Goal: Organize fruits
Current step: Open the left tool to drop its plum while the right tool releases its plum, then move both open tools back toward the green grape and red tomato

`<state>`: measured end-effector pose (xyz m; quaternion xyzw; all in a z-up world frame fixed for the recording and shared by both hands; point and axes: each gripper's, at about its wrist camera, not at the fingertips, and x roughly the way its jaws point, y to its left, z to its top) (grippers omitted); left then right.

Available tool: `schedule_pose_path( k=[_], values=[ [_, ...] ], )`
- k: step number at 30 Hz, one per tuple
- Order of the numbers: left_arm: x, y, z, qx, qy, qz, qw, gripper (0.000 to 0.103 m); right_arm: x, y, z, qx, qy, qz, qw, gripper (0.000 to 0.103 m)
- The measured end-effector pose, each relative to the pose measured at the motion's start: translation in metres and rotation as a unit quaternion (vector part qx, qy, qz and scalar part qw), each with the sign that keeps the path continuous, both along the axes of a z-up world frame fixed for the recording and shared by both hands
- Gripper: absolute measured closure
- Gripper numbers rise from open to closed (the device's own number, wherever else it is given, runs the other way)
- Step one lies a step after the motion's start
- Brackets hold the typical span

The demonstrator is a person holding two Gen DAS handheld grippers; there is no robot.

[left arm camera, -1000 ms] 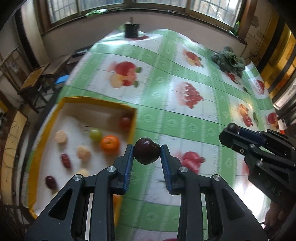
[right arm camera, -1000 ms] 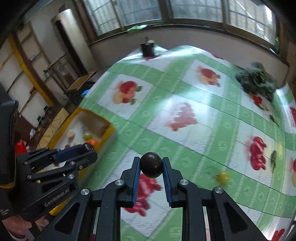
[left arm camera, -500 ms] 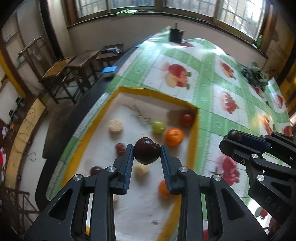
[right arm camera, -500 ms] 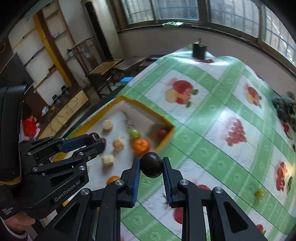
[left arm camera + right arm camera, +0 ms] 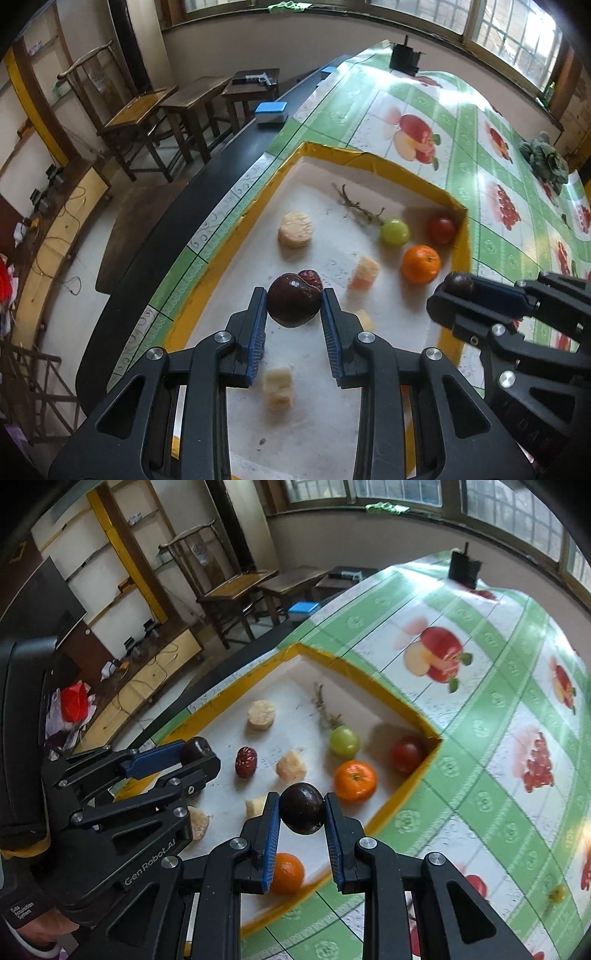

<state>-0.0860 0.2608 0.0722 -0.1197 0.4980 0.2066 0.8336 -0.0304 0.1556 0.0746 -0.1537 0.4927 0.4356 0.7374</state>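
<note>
Two grippers, left gripper (image 5: pixel 294 308) clenched on a dark plum (image 5: pixel 293 304), right gripper (image 5: pixel 302 814) on another plum (image 5: pixel 302 808), now carried from the worktop over the yellow-rimmed tray (image 5: pixel 373 164), ready for dropping.

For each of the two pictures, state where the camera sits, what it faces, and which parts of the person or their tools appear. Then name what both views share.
Left wrist view: sits on the left gripper, looking down into the yellow-rimmed white tray; its fingers pinch a dark red plum; the right gripper shows at right.
Right wrist view: sits on the right gripper, facing the tray's near corner; it pinches a dark round plum; the left gripper and a hand show at left.
Shared: tray, orange tangerine, green grape, fruit-print tablecloth.
</note>
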Motion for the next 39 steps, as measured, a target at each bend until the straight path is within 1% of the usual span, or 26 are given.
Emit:
schedule_pose_path(
  k=[12, 14, 17, 19, 22, 23, 25, 26, 27, 30, 33, 35, 39],
  values=[
    [0.01, 0.013, -0.016, -0.011, 0.017, 0.011, 0.9997, 0.074, 0.004, 0.019, -0.024, -0.005, 0.03, 0.017, 0.999, 0.08],
    [0.012, 0.017, -0.02, -0.021, 0.023, 0.017, 0.9994, 0.074, 0.006, 0.022, -0.029, -0.004, 0.032, 0.014, 0.999, 0.08],
    [0.014, 0.019, -0.023, -0.026, 0.027, 0.022, 0.999, 0.073, 0.01, 0.022, -0.036, 0.0, 0.046, 0.01, 0.999, 0.08],
    [0.015, 0.019, -0.025, -0.027, 0.032, 0.023, 0.9989, 0.073, 0.011, 0.021, -0.04, -0.003, 0.047, 0.011, 0.999, 0.079],
    [0.016, 0.021, -0.028, -0.034, 0.038, 0.023, 0.9984, 0.073, 0.013, 0.018, -0.04, -0.002, 0.054, 0.009, 0.999, 0.079],
    [0.016, 0.02, -0.028, -0.033, 0.039, 0.023, 0.9984, 0.073, 0.014, 0.016, -0.039, 0.004, 0.055, 0.007, 0.998, 0.077],
    [0.016, 0.019, -0.027, -0.029, 0.04, 0.021, 0.9986, 0.066, 0.016, 0.012, -0.036, 0.014, 0.054, 0.007, 0.998, 0.074],
    [0.016, 0.018, -0.026, -0.028, 0.038, 0.021, 0.9987, 0.054, 0.016, 0.012, -0.036, 0.015, 0.054, 0.008, 0.998, 0.073],
    [0.015, 0.018, -0.024, -0.027, 0.033, 0.022, 0.9988, 0.046, 0.016, 0.011, -0.036, 0.013, 0.054, 0.008, 0.998, 0.072],
    [0.013, 0.016, -0.017, -0.023, 0.023, 0.023, 0.9992, 0.046, 0.016, 0.006, -0.035, 0.015, 0.058, 0.002, 0.998, 0.072],
    [0.013, 0.01, -0.008, -0.012, 0.014, 0.017, 0.9997, 0.046, 0.015, -0.003, -0.026, 0.023, 0.051, -0.006, 0.998, 0.072],
    [0.012, 0.005, -0.001, -0.005, 0.005, 0.014, 0.9999, 0.046, 0.016, -0.009, -0.018, 0.027, 0.041, -0.011, 0.999, 0.072],
    [0.016, -0.009, 0.012, 0.004, -0.011, 0.008, 0.9999, 0.046, 0.017, -0.029, 0.001, 0.023, 0.009, -0.051, 0.998, 0.07]
  ],
)
